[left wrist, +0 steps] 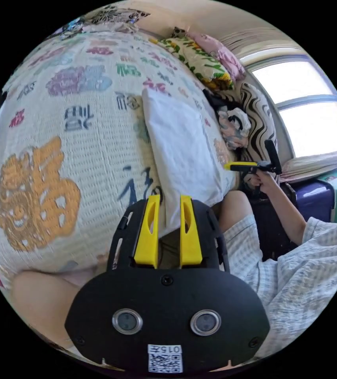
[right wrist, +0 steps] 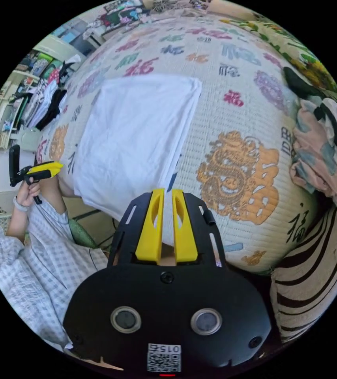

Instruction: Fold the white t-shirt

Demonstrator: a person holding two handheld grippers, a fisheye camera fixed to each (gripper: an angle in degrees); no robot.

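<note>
two tongs held off the cloth | white t-shirt (right wrist: 135, 138) lies folded flat on bed cover (right wrist: 235, 118), near its edge | soft, light, limp; best pinched at a corner or folded edge | left tongs (left wrist: 169, 205) narrow gap, empty | right tongs (right wrist: 167, 199) nearly closed, empty, raised above bed
</note>
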